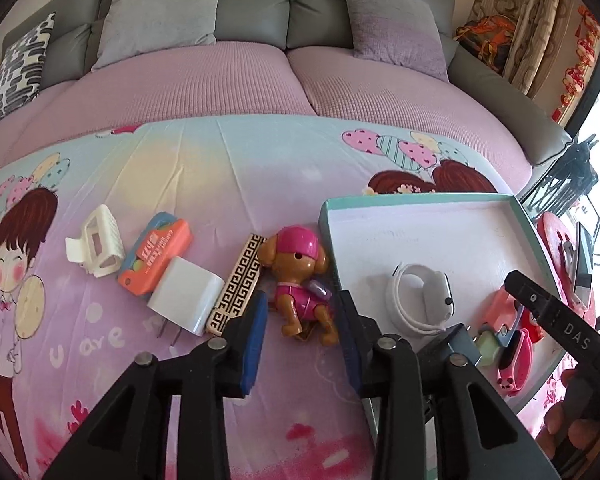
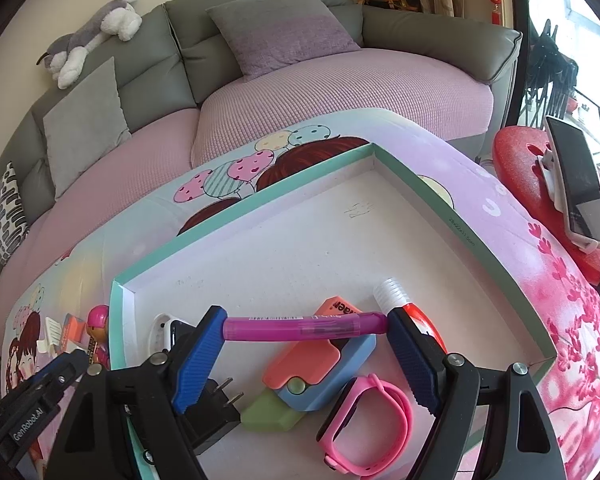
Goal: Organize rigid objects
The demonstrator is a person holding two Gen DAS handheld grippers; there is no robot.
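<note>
Now toy dog (image 1: 300,280) lies between left claw (image 1: 304,344) pads.

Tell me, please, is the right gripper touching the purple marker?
Touching: the right wrist view shows the right gripper clamping the purple marker endwise between both fingertips.
</note>
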